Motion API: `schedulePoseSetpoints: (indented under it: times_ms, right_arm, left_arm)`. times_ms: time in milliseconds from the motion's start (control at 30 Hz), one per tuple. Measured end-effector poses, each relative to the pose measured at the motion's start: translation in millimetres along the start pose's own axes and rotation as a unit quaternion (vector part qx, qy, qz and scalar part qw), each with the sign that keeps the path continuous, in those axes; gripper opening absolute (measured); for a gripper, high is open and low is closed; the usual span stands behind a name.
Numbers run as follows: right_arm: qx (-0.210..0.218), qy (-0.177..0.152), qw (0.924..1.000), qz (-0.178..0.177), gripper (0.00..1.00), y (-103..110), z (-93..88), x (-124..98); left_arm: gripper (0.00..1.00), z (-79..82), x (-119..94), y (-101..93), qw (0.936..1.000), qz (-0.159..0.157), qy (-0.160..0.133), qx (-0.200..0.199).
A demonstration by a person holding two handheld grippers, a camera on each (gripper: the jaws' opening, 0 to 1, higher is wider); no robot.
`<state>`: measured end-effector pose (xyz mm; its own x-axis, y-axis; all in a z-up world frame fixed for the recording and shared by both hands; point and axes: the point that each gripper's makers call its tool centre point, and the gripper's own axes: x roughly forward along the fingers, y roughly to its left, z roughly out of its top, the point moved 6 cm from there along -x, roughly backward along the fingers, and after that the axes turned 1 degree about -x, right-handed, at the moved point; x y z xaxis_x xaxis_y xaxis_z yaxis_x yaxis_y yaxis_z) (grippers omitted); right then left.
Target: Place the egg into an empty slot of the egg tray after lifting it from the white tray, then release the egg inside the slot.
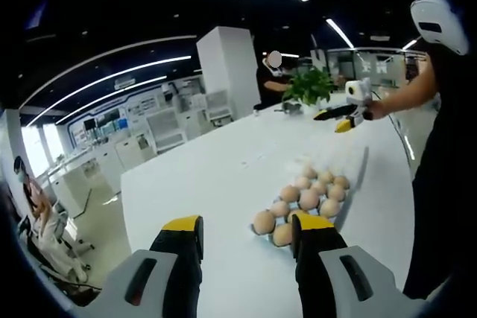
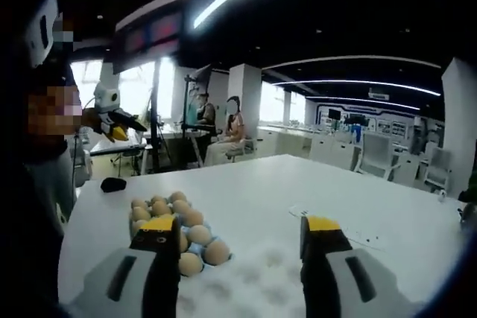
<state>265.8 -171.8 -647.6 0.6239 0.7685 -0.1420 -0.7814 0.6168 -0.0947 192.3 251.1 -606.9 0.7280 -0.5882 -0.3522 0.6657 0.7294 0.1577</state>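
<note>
Eggs (image 1: pixel 305 197) sit clustered in the lower right of the left gripper view, brown and matte, packed in rows in what we take to be the egg tray (image 1: pixel 352 184), whose grey edge shows along their right side. Our left tool (image 1: pixel 247 230) rises from the bottom of the frame with its yellow-tipped jaws set wide and nothing between them; its right jaw overlaps the nearest eggs. The white worktop (image 1: pixel 216 176) stretches away toward the upper middle, where a potted plant (image 1: pixel 309 86) stands. At upper right the right tool (image 1: pixel 344 117) is held out over the far end of the worktop, well apart from the eggs. We judge both tools are raised clear because no egg has been picked yet.

In the right gripper view, the eggs (image 2: pixel 168 217) lie at lower left on the worktop (image 2: pixel 298 191), tan and rounded, seated in pale blue cups; the left jaw covers part of the group. The right tool (image 2: pixel 238 237) has its jaws wide apart and empty. At upper left the left tool (image 2: pixel 118 126) hovers apart from the eggs. A small dark object (image 2: pixel 113 183) rests on the worktop beyond them. We cannot tell which holder is the white tray, nor where an empty slot lies.
</note>
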Motion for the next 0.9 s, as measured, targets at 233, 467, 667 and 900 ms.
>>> schedulePoseSetpoints:
  times_ms: [233, 467, 667, 900]
  right_arm:
    - [0.011, -0.007, 0.9997, -0.023, 0.66, -1.2, -2.1, -21.6]
    - [0.017, -0.008, 0.9993, -0.031, 0.66, 3.8, -2.1, -32.2]
    - [0.017, 0.000, 0.9993, -0.033, 0.66, 5.7, -4.3, -39.9]
    - [0.023, 0.026, 0.9989, -0.030, 0.65, 6.5, -15.1, -45.6]
  left_arm:
    - [0.48, 2.3, -1.9, -0.3, 1.0000, 0.003, -0.002, 0.003]
    - [0.48, 5.2, -1.0, -3.1, 1.0000, 0.000, -0.005, 0.006]
    - [0.48, 6.8, -1.4, -5.7, 0.9999, 0.000, -0.007, 0.008]
    - [0.48, 9.4, -3.1, -8.7, 0.9999, 0.001, -0.011, 0.010]
